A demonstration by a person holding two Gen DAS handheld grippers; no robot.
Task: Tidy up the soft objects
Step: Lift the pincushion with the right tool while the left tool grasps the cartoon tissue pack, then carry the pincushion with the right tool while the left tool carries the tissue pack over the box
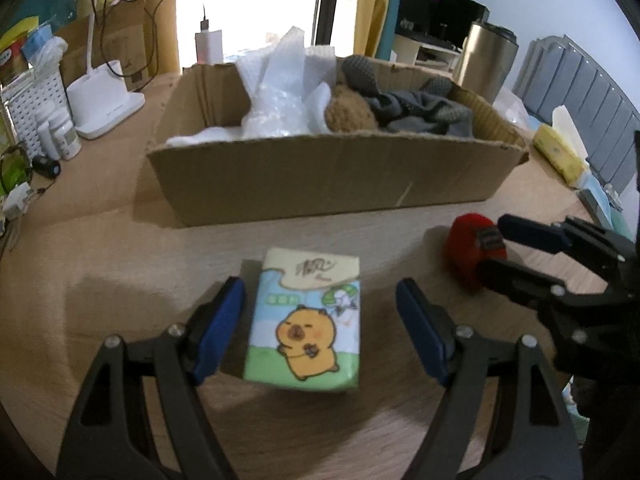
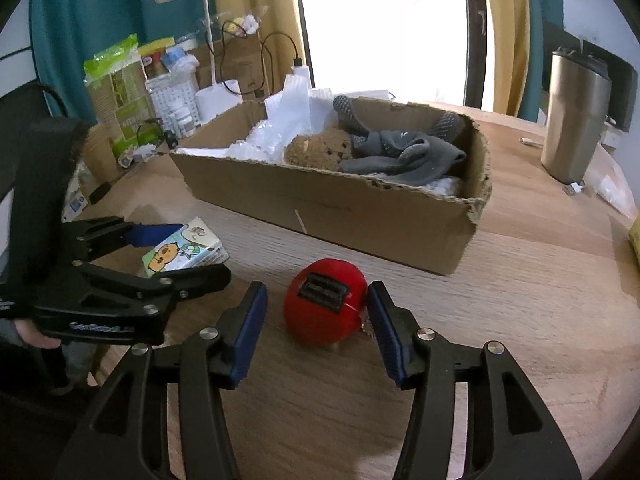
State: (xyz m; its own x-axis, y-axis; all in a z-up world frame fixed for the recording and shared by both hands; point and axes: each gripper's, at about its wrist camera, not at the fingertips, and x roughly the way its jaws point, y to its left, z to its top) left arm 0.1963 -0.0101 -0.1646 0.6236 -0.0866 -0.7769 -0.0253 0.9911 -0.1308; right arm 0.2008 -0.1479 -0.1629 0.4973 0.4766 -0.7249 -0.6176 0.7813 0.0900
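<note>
Straddling two soft items at once, both grippers are seen low over the tabletop (image 2: 520, 300) in front of the box (image 1: 320, 184).

Left gripper (image 1: 320, 332): jaws wide open, nothing held. The tissue pack (image 1: 306, 320) lies flat between them, closer to the left pad, with a clear gap to the right one. Its long axis runs straight ahead, along the fingers, toward the box, so the short sides face the pads. Contact on the left pad cannot be told; the pack is slightly blurred.

Right gripper (image 2: 318, 328): jaws also wide open, nothing held. The red ball (image 2: 324, 308) sits between the pads, nearer the right pad, possibly touching it; a gap is left to the left pad. A dark label faces up.

The box lies just beyond both items, long side facing the grippers. Inside are seen bubble wrap (image 1: 276, 92), a brown plush (image 1: 348, 112) and grey gloves (image 2: 400, 152).

Judgement: each item is already lined up for a plain closing of the jaws around it, pack by the left, ball by the right. The pack is likely to be nudged rightward as it is closed on, being off-centre. Both should yield under squeeze.
</note>
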